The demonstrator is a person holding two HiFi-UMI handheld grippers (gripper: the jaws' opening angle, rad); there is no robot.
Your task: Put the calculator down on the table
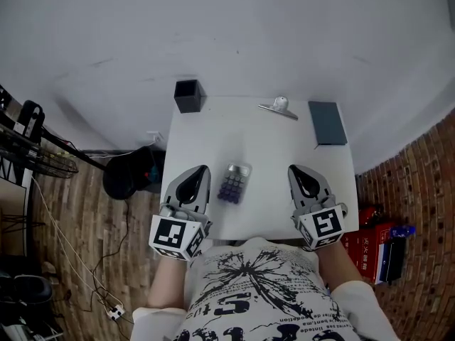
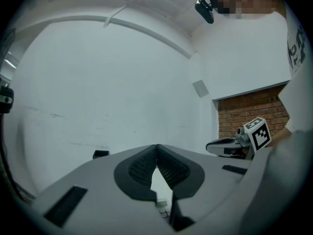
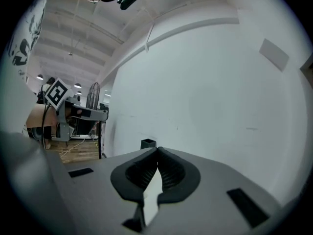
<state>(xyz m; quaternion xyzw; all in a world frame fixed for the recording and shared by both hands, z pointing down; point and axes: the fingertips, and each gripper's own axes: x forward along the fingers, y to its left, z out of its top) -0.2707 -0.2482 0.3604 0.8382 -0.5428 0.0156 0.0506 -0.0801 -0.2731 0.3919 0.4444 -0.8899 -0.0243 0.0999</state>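
Calculator (image 1: 234, 183) lies on table (image 1: 266, 208); black cup (image 1: 188, 96), clip (image 1: 279, 108), notebook (image 1: 327, 123) well behind

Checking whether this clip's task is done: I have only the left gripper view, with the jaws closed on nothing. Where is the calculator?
Observer: The head view shows the calculator lying flat on the table.
Operator: Is either gripper touching it?
Observer: No. It lies between the left gripper and the right gripper, clear of both.
Operator: And the right gripper's jaws?
Observer: In the right gripper view they are closed, with nothing between them.
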